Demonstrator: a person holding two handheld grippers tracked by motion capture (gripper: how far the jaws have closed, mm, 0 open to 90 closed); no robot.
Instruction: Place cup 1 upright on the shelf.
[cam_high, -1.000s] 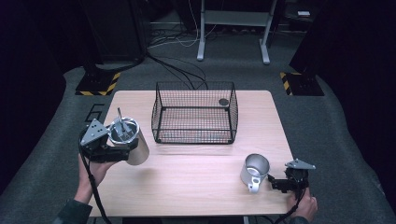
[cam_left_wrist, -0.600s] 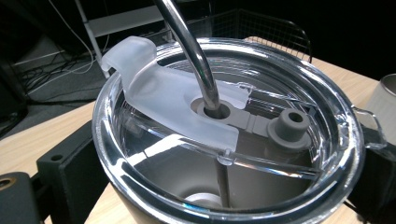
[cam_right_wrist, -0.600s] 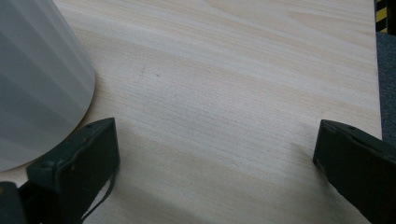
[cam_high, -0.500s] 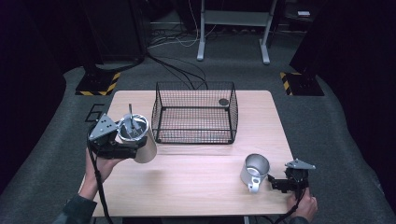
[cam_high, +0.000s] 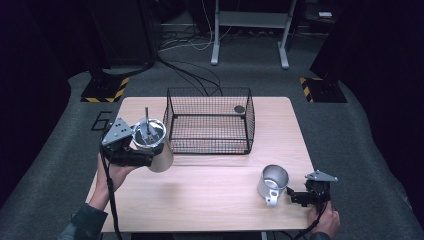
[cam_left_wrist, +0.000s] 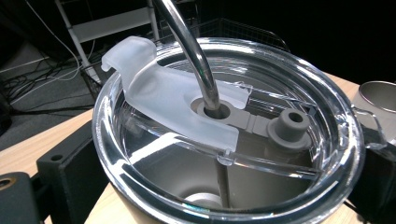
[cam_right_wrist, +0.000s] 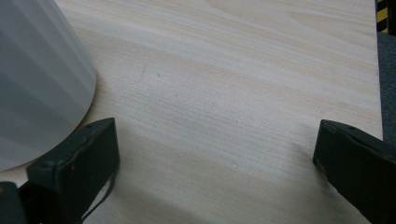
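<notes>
Nearest to us, at the lower right of the high view, our right gripper (cam_high: 300, 196) sits low by the table's front edge, just beside the handle of a small steel mug (cam_high: 273, 181). In the right gripper view the jaws are spread wide with bare wooden table (cam_right_wrist: 224, 93) between them, and the mug's wall (cam_right_wrist: 37, 79) fills the upper left, close to one jaw but not clamped.

Further up on the left of the high view, our left gripper (cam_high: 131, 154) is pinching a steel tumbler (cam_high: 153, 144) around its body, and it looks lifted off the table. The left gripper view has a jaw on each side of it.

We'd guess the tumbler is stiff, slick and fairly heavy, so gripping around the body makes sense. The clear lid (cam_left_wrist: 224, 135) and the metal straw (cam_left_wrist: 191, 51) look like poor places to grab, since either could pop loose.

That close view gives us the lid's flip tab and rubber plug, which the high view can't resolve. The high view gives us the wire basket (cam_high: 209, 121) at mid-table behind the tumbler, with a small dark round thing (cam_high: 239, 109) in its far right corner.
</notes>
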